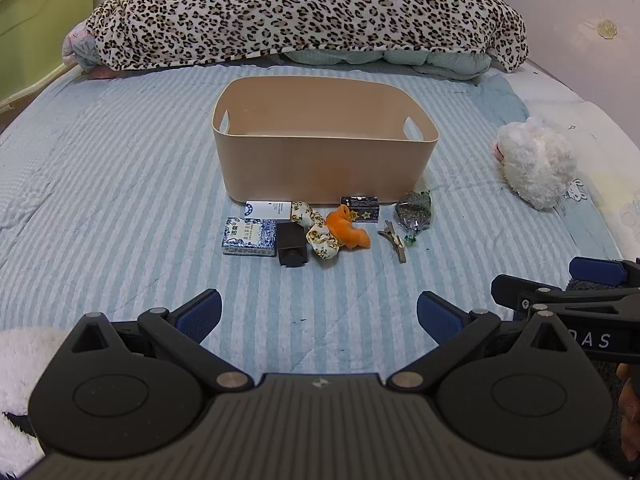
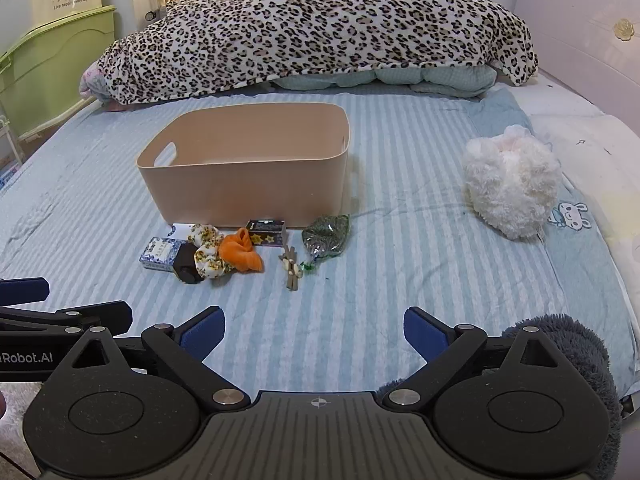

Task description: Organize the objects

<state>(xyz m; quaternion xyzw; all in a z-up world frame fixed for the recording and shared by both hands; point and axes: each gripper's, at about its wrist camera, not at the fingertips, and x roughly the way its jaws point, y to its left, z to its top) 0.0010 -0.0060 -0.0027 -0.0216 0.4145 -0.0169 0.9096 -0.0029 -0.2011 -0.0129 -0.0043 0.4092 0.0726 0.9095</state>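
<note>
A beige bin (image 1: 324, 160) (image 2: 248, 184) stands on the striped bed. In front of it lie small items: a blue-white box (image 1: 249, 237) (image 2: 161, 254), a white box (image 1: 269, 210), a dark brown box (image 1: 292, 245) (image 2: 186, 266), a floral scrunchie (image 1: 320, 232) (image 2: 208, 250), an orange cloth (image 1: 347, 232) (image 2: 241, 255), a dark star-printed box (image 1: 359, 209) (image 2: 267, 232), a hair clip (image 1: 395, 239) (image 2: 291, 270) and a green packet (image 1: 415, 213) (image 2: 326, 236). My left gripper (image 1: 319, 316) and right gripper (image 2: 314, 330) are open and empty, short of the items.
A leopard-print blanket (image 1: 304, 12) covers bedding at the back. A white plush toy (image 1: 534, 162) (image 2: 510, 186) lies at the right. A green cabinet (image 1: 36, 32) stands left of the bed. A grey fluffy thing (image 2: 580, 344) sits near my right gripper.
</note>
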